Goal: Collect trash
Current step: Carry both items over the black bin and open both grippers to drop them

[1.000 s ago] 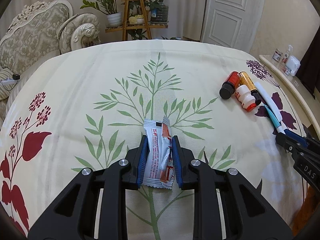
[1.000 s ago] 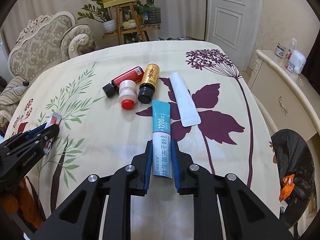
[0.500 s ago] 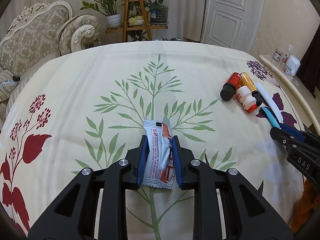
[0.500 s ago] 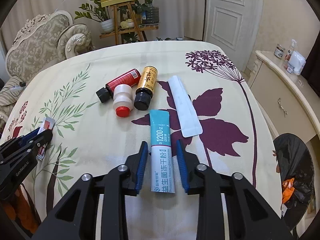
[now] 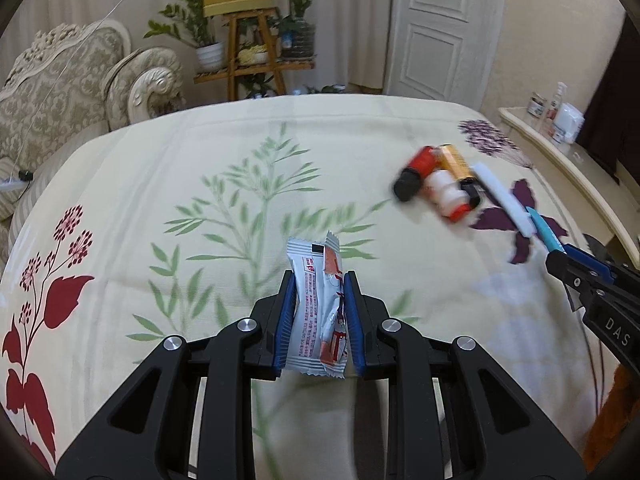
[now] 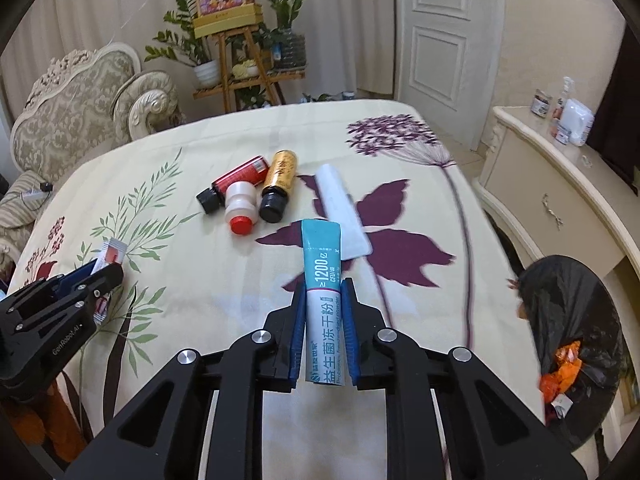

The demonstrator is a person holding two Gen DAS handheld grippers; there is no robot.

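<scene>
A: Left gripper is pinching the wrapper between its blue pads, upright, its top edge poking out past the fingertips.

B: And the right gripper is clamped on the teal sachet, lifted over the bed; most of its length sticks forward beyond the pads.

A: What's left on the bedspread?

B: A cluster ahead of the right gripper: red bottle, white bottle and gold bottle, touching one another. A white packet lies just beside them, on the purple leaf print.

A: Room to move?

B: Bare cloth between the two grippers and nearer the camera. The bed's right edge runs close to a cream cabinet.

A: The bin bag?

B: Black, open, below that right edge, orange scraps inside.

A: From the left wrist view, the bottles are blurred, far right.
</scene>
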